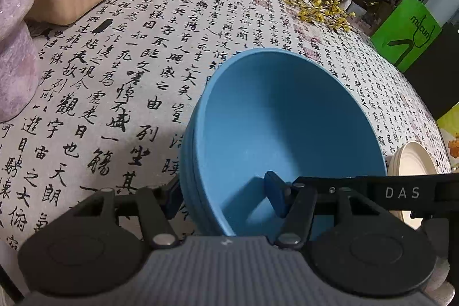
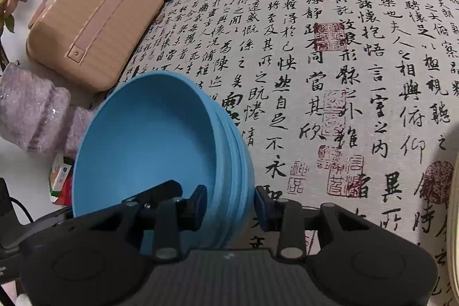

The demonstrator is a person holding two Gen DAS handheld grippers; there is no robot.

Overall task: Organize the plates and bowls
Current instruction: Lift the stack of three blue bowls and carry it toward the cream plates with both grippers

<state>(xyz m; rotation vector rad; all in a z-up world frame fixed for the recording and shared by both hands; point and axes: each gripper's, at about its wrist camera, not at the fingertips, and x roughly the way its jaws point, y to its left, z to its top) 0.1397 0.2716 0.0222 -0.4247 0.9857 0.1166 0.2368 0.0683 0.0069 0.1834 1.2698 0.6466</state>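
Blue nested bowls (image 1: 287,119) sit pinched by left gripper (image 1: 226,197) and right gripper (image 2: 231,202); next, a level lift toward the table edge.

Both wrist cameras look steeply down, close, sharing the blue bowls (image 1: 287,119).

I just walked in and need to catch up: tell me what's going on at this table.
A person is working with two handheld grippers on a stack of blue bowls on the calligraphy-print tablecloth. The left gripper and the right gripper each straddle the stack's rim from opposite sides, one finger inside the top bowl and one outside. A stack of cream plates sits beside it, and a tan case lies further back.
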